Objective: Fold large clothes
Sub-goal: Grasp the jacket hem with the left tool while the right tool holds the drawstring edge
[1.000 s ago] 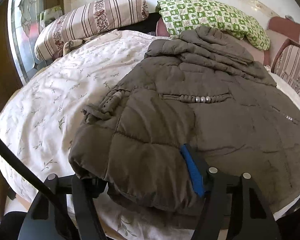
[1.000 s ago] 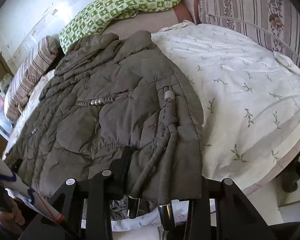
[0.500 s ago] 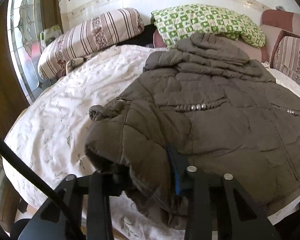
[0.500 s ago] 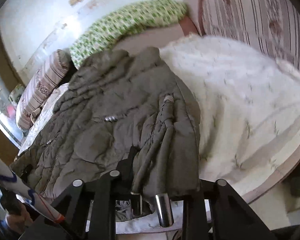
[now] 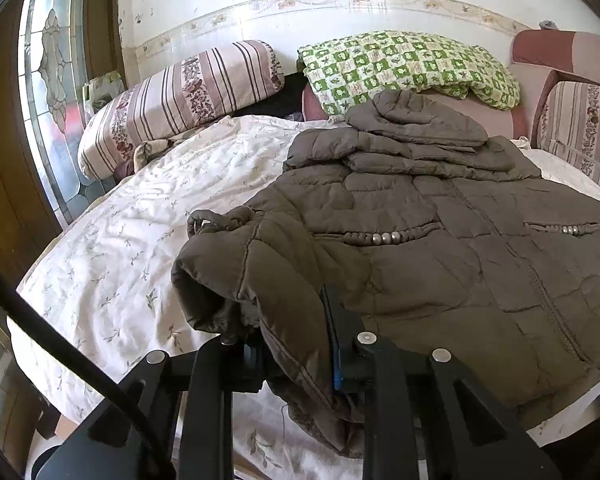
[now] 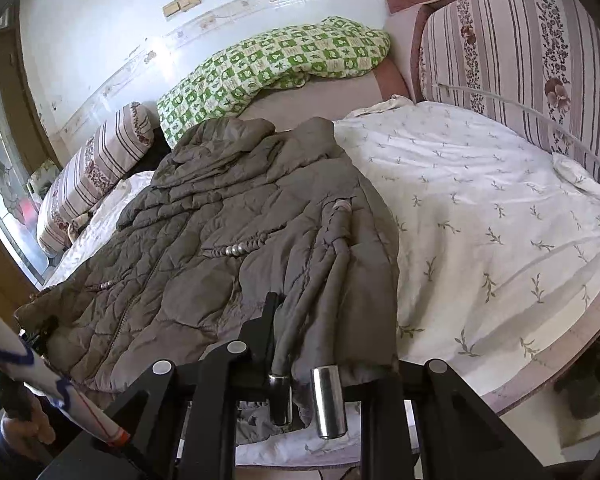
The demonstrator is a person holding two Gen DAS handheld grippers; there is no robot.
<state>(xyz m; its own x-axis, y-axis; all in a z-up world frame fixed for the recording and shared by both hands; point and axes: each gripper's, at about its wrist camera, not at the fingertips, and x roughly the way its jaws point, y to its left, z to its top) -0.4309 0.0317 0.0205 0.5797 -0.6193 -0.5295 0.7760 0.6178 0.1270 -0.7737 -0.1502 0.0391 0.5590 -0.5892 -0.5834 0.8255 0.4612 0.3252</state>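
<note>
A large olive-brown padded jacket lies spread on a bed with a white leaf-print sheet, hood toward the pillows. My left gripper is shut on the jacket's near left hem corner, which is bunched and lifted off the sheet. In the right wrist view the jacket fills the left half. My right gripper is shut on the jacket's near right hem, where drawstrings with metal ends hang down.
A striped pillow and a green checked pillow lie at the head of the bed. A striped cushion stands on the right. A stained-glass door is on the left. Bare sheet lies right of the jacket.
Both grippers have closed tighter on the jacket's near hem and lifted it. The hem corners have bunched up and both views have risen and tilted toward the wall.
</note>
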